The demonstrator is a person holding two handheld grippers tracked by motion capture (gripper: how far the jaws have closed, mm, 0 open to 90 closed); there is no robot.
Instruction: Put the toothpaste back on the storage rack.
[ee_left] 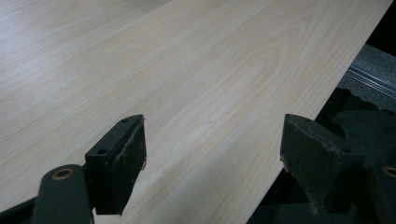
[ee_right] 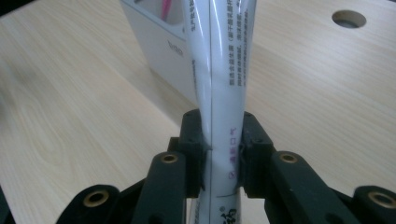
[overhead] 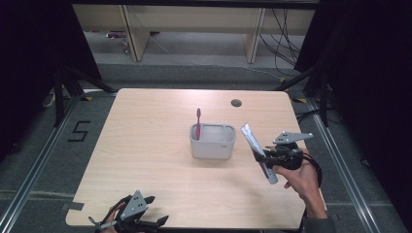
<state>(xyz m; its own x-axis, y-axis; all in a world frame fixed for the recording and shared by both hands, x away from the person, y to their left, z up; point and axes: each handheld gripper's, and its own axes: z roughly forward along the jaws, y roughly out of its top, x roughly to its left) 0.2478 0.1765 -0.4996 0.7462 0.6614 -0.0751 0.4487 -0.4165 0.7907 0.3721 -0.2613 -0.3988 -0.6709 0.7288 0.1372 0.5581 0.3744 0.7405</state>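
Note:
A white toothpaste tube (overhead: 257, 151) slants above the table's right side, its flat crimped end up and toward the holder. My right gripper (overhead: 265, 158) is shut on the tube's lower part; in the right gripper view the pads (ee_right: 196, 144) press the tube (ee_right: 219, 84) from both sides. A grey-white rectangular holder (overhead: 213, 141) stands mid-table with a pink toothbrush (overhead: 198, 122) upright in its left end. The holder (ee_right: 159, 46) lies just beyond the tube. My left gripper (overhead: 155, 213) rests open at the table's front left edge, nothing between its jaws (ee_left: 212, 154).
A round cable hole (overhead: 236, 103) is in the table at the back right. The wooden table (overhead: 145, 145) has bare surface left of the holder. Floor rails run along both sides, and dark stands flank the table.

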